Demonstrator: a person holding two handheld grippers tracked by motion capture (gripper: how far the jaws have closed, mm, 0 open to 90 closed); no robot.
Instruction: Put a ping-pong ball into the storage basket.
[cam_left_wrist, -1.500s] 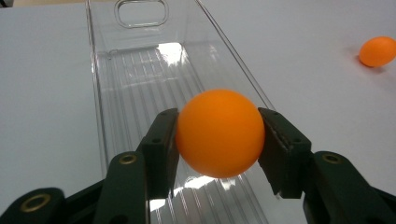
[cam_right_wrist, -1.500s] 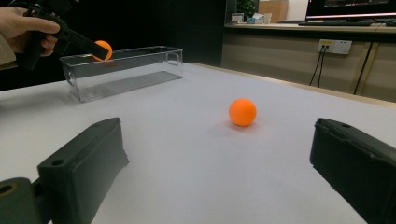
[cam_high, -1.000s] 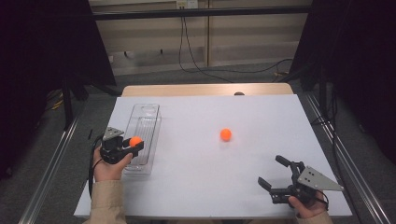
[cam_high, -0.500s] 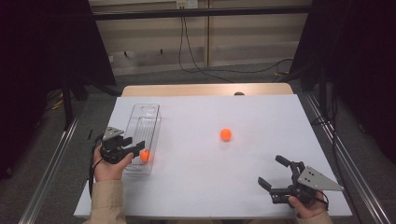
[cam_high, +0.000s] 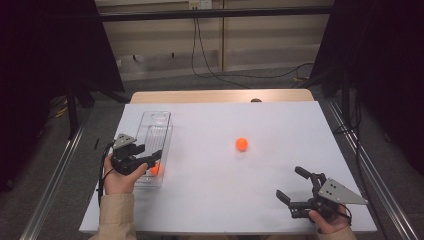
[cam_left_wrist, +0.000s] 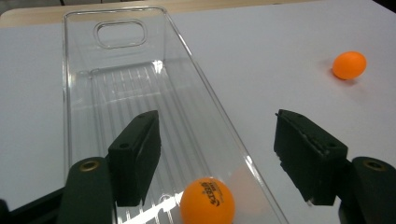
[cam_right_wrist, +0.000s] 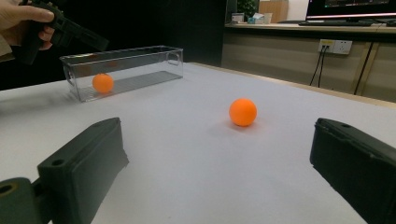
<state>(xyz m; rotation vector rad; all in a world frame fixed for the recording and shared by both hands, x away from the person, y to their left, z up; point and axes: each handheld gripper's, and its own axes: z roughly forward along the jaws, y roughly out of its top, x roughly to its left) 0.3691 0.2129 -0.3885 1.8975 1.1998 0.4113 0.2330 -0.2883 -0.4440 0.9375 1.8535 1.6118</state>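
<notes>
Lying on the ribbed floor of the clear bin, at its near end, one orange ball is seen between and just below the jaws of the left gripper, which stand wide apart and hold nothing. One jaw hangs inside the bin and the other outside it, so the long wall passes between them. A second ball rests free on the white table, well apart from the bin and from both tools. The right gripper is held low near the front right corner of the table, its jaws also wide and empty, and it is pointed toward that loose ball.

Several risks can be judged from this. The bin is light and thin, so it may be pushed or tipped if the left gripper is lifted carelessly and the inner jaw catches the wall; the ball inside could then roll out. The loose ball is round and smooth and sits on a flat surface with nothing to stop it. If it is approached from one side only, or touched by one jaw before the other, it will probably be knocked away, perhaps over the table edge. A grip closed too high on the ball could make it slip out downward. When the ball is carried to the bin, a release from too high could let it bounce out again, because the bin is shallow and open.
</notes>
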